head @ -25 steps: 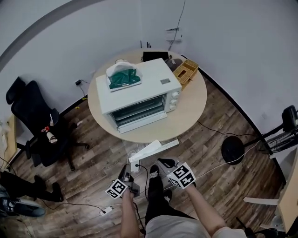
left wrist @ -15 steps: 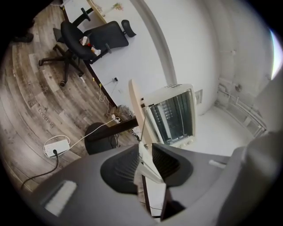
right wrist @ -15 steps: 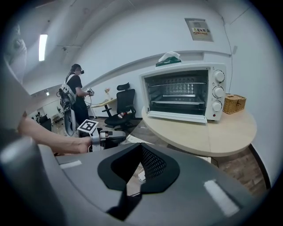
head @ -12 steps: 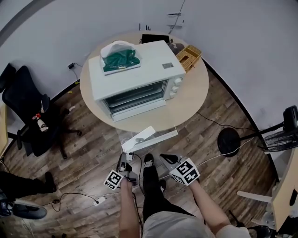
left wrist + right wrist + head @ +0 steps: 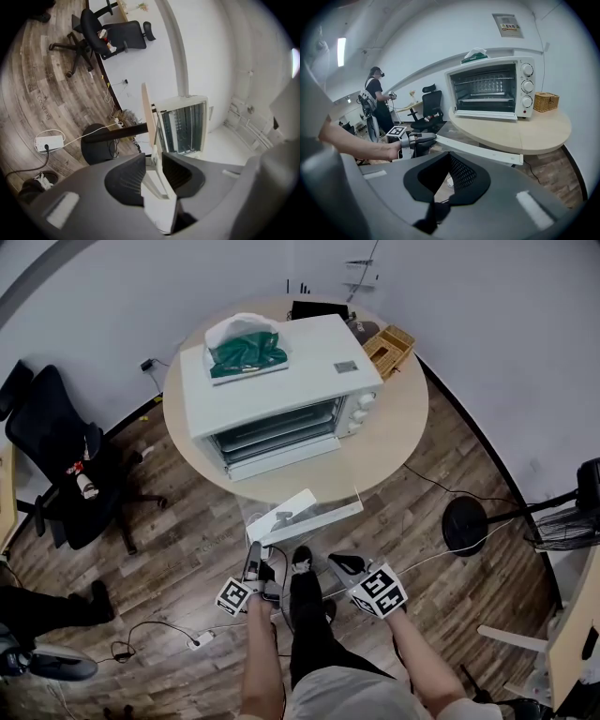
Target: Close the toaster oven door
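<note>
While held low over the wooden floor (image 5: 187, 549), left gripper (image 5: 253, 551): jaws spread wide, had just been opening, a white panel (image 5: 292, 514) lying between them; no firm pinch on it to be seen.
Right gripper (image 5: 335, 562): jaws pressed together, nothing between them; hung just beside the left one.
Toaster oven (image 5: 281, 381): stood on the round table (image 5: 398, 442), well apart from both grippers.
Door (image 5: 281, 456): lay dropped open along the oven's front, racks (image 5: 277, 432) showing behind it; closing not yet begun, by the look of it.
White panel: seemingly needed to be got clear of the left jaws before any reach toward the table.
Door's front edge: called for an approach from beneath with the closed right jaws, or with a flat side of either gripper, rather than a pinch.
Hinge line: called for a push up and back in an arc about the bottom edge, followed through until flush with the frame.
Table top: looked smooth, so probably a risk of the oven sliding back if shoved level instead of lifted.
</note>
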